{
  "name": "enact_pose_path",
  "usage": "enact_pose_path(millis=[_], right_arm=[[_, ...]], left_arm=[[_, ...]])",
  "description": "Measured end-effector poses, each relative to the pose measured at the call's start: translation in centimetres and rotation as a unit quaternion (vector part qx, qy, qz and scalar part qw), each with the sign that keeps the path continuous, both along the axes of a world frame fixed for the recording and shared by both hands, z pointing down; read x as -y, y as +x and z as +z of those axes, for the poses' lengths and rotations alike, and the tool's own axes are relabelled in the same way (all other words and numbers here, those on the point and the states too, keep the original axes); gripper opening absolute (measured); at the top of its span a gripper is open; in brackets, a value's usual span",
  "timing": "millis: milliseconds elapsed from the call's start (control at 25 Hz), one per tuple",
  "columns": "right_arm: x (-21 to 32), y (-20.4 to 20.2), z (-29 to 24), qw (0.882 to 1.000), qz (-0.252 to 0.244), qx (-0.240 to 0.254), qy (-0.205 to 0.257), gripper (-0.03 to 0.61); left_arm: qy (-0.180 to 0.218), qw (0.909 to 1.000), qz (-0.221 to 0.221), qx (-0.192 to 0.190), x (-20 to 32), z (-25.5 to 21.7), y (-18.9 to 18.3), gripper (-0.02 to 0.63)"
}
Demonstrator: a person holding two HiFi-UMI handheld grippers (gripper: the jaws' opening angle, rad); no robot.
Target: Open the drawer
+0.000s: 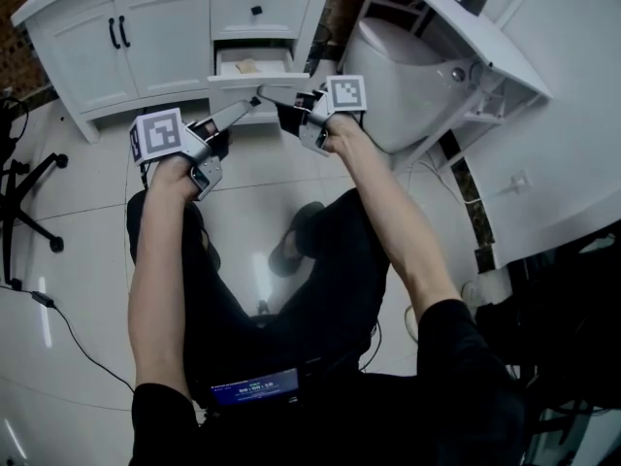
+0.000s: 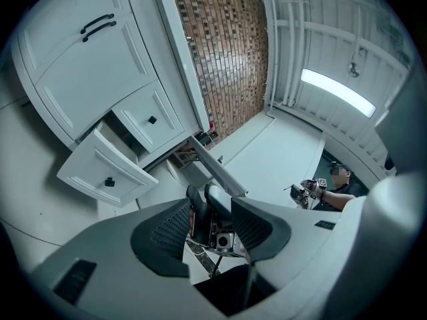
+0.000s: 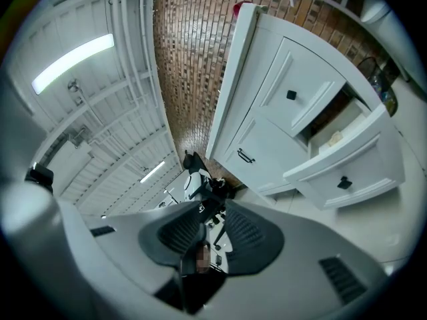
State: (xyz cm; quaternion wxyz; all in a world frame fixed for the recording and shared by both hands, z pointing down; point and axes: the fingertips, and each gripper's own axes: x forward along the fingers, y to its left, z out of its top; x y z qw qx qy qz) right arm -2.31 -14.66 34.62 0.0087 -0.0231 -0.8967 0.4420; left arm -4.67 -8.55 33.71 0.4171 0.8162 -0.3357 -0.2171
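The white cabinet's lower drawer [image 1: 254, 66] stands pulled out, with something pale lying inside it. Its front with a black knob [image 2: 109, 181] shows at the left of the left gripper view and at the right of the right gripper view [image 3: 344, 183]. The upper drawer [image 1: 256, 11] is closed. My left gripper [image 1: 254, 102] [image 2: 212, 209] hangs just in front of the drawer front, its pads a little apart and holding nothing. Coming in from the right, my right gripper [image 1: 262, 89] [image 3: 212, 212] points at the same front, pads almost together and empty.
A white toilet [image 1: 408, 76] stands right of the cabinet under a slanted white shelf [image 1: 466, 27]. A black office chair base [image 1: 24, 192] is at the far left. Double cabinet doors [image 1: 116, 42] are closed. Another person [image 2: 337, 189] sits in the background.
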Motion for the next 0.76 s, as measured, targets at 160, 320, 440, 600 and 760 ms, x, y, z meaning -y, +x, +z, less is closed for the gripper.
enact_pose_path(millis=[160, 320, 440, 600, 760], right_arm=[[-0.02, -0.04, -0.12, 1.0, -0.003, 0.003, 0.002, 0.141], [-0.03, -0.04, -0.17, 1.0, -0.003, 0.004, 0.001, 0.141], [-0.05, 0.04, -0.24, 1.0, -0.004, 0.006, 0.001, 0.141], [-0.28, 0.0, -0.5, 1.0, -0.009, 0.011, 0.004, 0.141], [-0.28, 0.01, -0.44, 1.0, -0.01, 0.011, 0.003, 0.141]], left_arm=[[0.0, 1.0, 0.0, -0.004, -0.01, -0.15, 0.01, 0.19], [0.001, 1.0, -0.001, -0.01, 0.13, -0.07, -0.04, 0.19], [0.002, 1.0, 0.0, -0.005, -0.02, -0.2, 0.03, 0.19], [0.001, 0.9999, -0.005, -0.014, 0.2, 0.08, -0.22, 0.19], [-0.001, 0.9999, -0.005, 0.01, -0.09, -0.15, -0.17, 0.19]])
